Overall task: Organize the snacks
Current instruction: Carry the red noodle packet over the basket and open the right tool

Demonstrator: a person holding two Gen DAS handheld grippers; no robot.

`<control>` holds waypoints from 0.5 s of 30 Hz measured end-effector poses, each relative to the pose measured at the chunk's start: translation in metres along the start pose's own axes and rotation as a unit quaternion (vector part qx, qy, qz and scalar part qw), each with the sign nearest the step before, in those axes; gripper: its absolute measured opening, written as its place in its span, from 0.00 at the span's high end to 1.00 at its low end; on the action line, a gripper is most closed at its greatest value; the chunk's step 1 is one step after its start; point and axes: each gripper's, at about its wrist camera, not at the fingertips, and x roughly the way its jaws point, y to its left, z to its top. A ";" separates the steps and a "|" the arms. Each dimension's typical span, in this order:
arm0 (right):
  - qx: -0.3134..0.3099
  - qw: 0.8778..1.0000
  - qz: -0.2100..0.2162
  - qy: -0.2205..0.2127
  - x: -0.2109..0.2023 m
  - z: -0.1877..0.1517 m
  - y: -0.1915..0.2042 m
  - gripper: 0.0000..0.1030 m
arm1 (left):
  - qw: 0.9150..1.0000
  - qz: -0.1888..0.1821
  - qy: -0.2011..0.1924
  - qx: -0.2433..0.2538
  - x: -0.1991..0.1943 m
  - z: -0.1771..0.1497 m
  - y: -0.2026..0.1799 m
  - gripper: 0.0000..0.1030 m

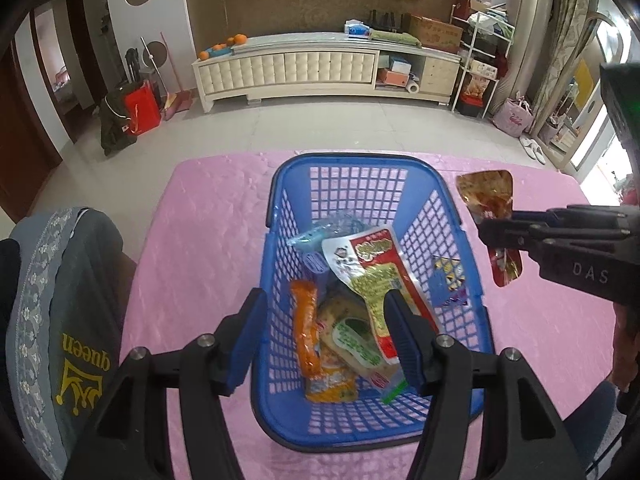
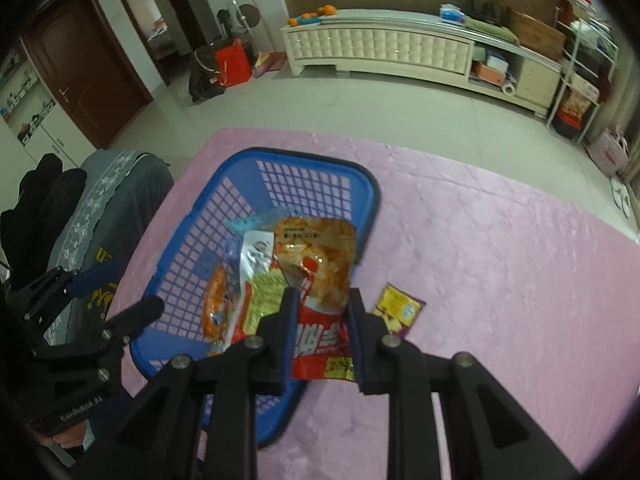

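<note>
Care matters here: right gripper [image 2: 322, 320] pinches the red snack bag [image 2: 320, 280] beside the blue basket [image 1: 280, 184]; carry it over the rim before releasing. Left gripper [image 1: 324, 340] hangs spread.

Left hand-held gripper [image 1: 326, 336] open over blue basket [image 1: 280, 200] of snacks.

Ahead of both jaws we see a pink tablecloth [image 1: 208, 240], a cream cabinet [image 1: 304, 68] beyond, and a grey jacket [image 1: 68, 300] left of them.
</note>
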 end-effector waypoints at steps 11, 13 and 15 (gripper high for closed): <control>-0.053 0.997 -0.043 0.033 0.041 0.035 0.015 0.72 | 1.000 0.002 -0.001 -0.010 0.020 0.024 0.018 0.43; -0.064 0.996 -0.056 0.036 0.047 0.038 0.017 0.72 | 1.000 0.001 0.001 -0.010 0.024 0.024 0.019 0.43; -0.071 0.994 -0.071 0.034 0.052 0.040 0.019 0.72 | 1.000 0.000 0.003 -0.011 0.027 0.024 0.021 0.43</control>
